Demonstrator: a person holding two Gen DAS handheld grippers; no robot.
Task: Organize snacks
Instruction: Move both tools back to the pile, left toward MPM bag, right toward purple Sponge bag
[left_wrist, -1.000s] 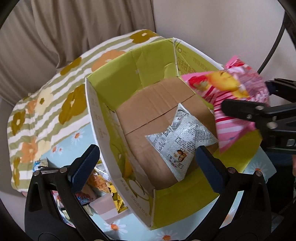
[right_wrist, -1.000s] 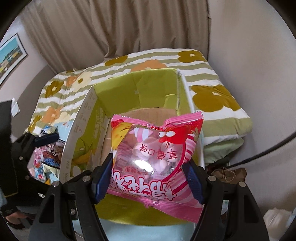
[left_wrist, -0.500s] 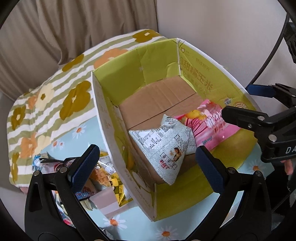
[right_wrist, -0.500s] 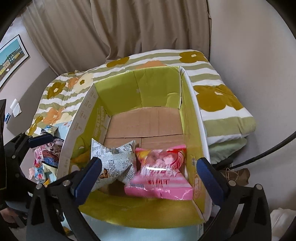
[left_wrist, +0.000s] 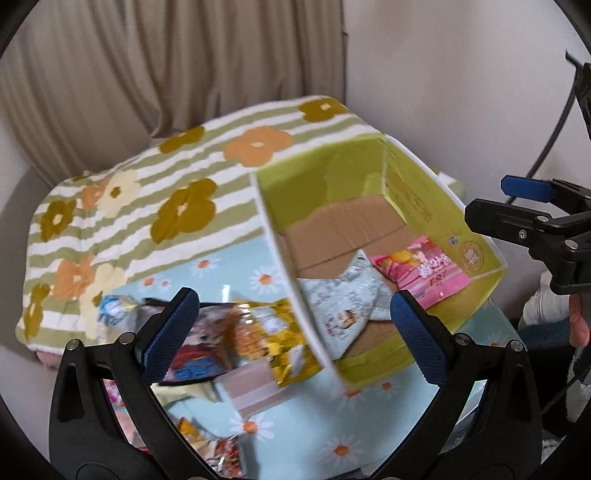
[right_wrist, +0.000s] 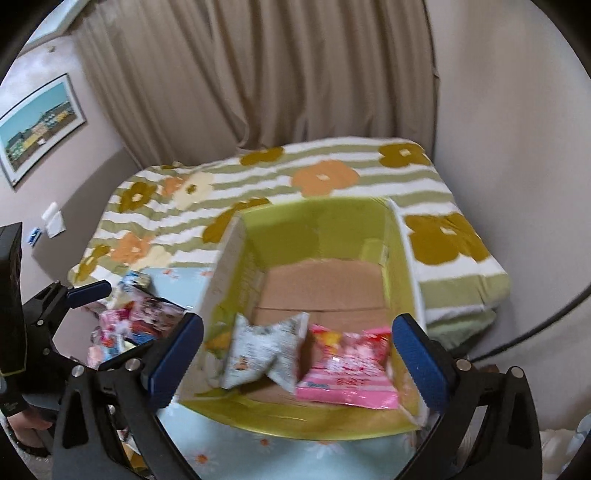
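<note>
Two packets already in the box (right_wrist: 402, 258): grey-white packet (right_wrist: 262, 347) at the near left of the floor, pink packet (right_wrist: 347, 369) touching it on the right, against the near right wall. Rest of the cardboard floor bare, so I judge the task early.

Left to right: loose snack pile (left_wrist: 236, 332) on the daisy cloth (left_wrist: 221, 269) outside the box's left wall, several bags still to go, count unclear with the blur. Left gripper (left_wrist: 295, 332) hangs over that pile and the box's left wall, fingers spread wide, nothing between them. Right gripper (right_wrist: 295, 354) above the box's near end, fingers wide apart and empty; they have just been opening, pink packet lies loose below.

Views: left wrist shows the pile close up, yellow bag and a pinkish carton just beside the box, plus the right gripper side-on at the right edge. Right wrist shows both packets unobstructed, the whole box interior, a framed picture (right_wrist: 40, 125) on the wall, and only part of the pile. Likely next: grab from the pile.
</note>
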